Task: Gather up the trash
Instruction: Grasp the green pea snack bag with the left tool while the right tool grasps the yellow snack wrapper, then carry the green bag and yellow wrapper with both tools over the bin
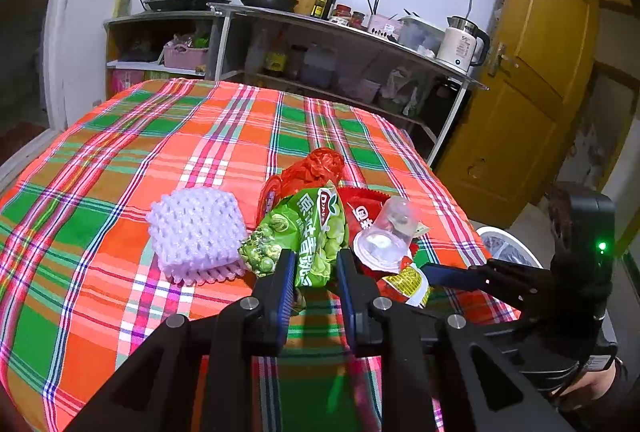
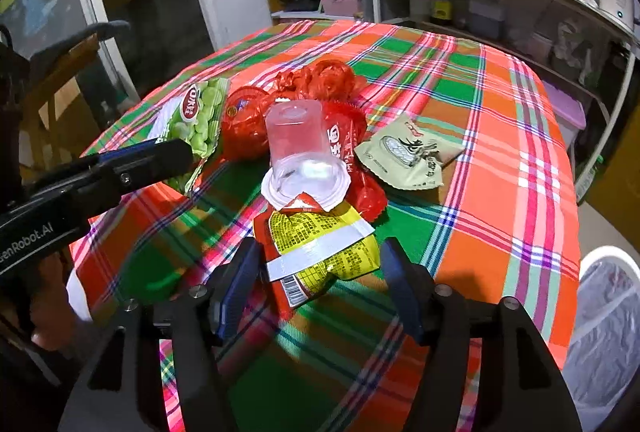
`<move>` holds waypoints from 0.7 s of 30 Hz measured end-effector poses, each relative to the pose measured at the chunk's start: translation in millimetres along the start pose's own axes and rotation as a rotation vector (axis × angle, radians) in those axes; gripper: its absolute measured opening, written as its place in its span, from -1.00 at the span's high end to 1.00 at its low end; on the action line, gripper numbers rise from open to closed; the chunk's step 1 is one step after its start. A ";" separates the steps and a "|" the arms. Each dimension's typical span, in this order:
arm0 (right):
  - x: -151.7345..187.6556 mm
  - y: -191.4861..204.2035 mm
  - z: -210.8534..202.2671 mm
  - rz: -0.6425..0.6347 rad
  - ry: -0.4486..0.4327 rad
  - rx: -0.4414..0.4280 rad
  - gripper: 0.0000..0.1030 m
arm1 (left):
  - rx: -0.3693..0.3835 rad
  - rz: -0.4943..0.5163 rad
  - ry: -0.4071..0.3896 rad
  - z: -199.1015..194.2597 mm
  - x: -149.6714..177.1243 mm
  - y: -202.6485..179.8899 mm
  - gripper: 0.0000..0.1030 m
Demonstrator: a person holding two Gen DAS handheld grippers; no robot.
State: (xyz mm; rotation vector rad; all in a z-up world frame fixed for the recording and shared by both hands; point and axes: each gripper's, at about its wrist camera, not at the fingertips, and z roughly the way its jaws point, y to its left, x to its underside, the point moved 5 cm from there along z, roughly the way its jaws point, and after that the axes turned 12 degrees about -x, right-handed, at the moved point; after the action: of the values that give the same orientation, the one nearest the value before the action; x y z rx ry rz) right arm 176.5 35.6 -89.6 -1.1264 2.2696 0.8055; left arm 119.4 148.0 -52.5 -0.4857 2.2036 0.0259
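Note:
Trash lies heaped on the plaid tablecloth [image 1: 120, 168]. My left gripper [image 1: 315, 261] is shut on the near end of a green pea snack bag [image 1: 320, 224], which also shows in the right wrist view [image 2: 200, 116]. My right gripper [image 2: 322, 266] is open, its fingers on either side of a yellow and red wrapper [image 2: 324, 248] without pressing on it. Behind that wrapper lie a clear plastic cup [image 2: 298, 152] on its side, a red plastic bag [image 2: 320, 80] and a beige sachet [image 2: 408, 152]. A white foam net [image 1: 196, 232] sits left of the green bag.
A white bin with a liner [image 2: 604, 316] stands on the floor past the table's right edge. A metal shelf [image 1: 340, 28] with pots, bottles and a kettle runs behind the table. A yellow door [image 1: 532, 72] is at the right.

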 end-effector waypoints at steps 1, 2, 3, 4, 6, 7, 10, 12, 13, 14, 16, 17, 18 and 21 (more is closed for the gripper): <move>-0.9 0.3 1.6 -0.002 0.005 0.003 -0.23 | 0.002 -0.001 0.002 0.5 0.9 0.8 0.59; -1.8 0.7 2.4 -0.003 0.009 0.005 -0.23 | 0.002 -0.002 0.004 1.1 1.6 0.8 0.59; -2.4 0.8 3.1 -0.002 0.011 0.006 -0.23 | 0.003 -0.002 0.006 1.9 2.0 0.7 0.59; -2.8 0.5 3.2 0.003 0.012 0.005 -0.23 | 0.004 -0.003 0.008 2.4 2.6 0.7 0.59; -3.2 -0.5 3.2 0.013 0.012 0.008 -0.12 | 0.005 -0.004 0.010 2.6 3.4 0.5 0.59; -3.8 -0.7 3.5 0.015 0.012 0.011 -0.05 | 0.004 -0.004 0.009 2.5 3.3 0.3 0.59; -4.2 -1.3 3.3 0.017 0.014 0.014 0.35 | 0.002 -0.004 0.008 1.9 3.8 0.8 0.59; -2.9 -1.0 2.4 0.018 0.013 0.015 0.36 | 0.001 -0.003 0.007 1.3 4.0 0.6 0.59; -2.1 -0.7 1.4 0.019 0.012 0.016 0.38 | 0.001 -0.003 0.007 1.2 4.0 0.6 0.59; -1.5 -0.6 0.3 0.022 0.010 0.015 0.38 | 0.001 -0.001 0.007 0.5 4.3 0.1 0.59; 0.7 -0.9 -2.8 0.033 0.007 0.007 0.39 | 0.002 0.001 0.006 -1.3 4.4 -1.5 0.59; 2.0 -1.1 -4.9 0.038 0.005 0.004 0.39 | 0.002 0.003 0.005 -2.1 4.4 -2.0 0.59; 3.3 -1.4 -7.4 0.042 0.002 0.002 0.39 | 0.004 0.005 0.005 -3.6 4.6 -3.0 0.59; 7.9 -2.2 -17.5 0.059 -0.011 0.001 0.39 | 0.008 0.012 0.003 -7.0 5.7 -7.6 0.59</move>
State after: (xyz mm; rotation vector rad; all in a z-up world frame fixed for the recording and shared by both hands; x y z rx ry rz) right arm 171.3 18.3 -82.8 -1.0560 2.3040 0.8309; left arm 113.7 137.7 -51.3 -0.4678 2.2091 0.0228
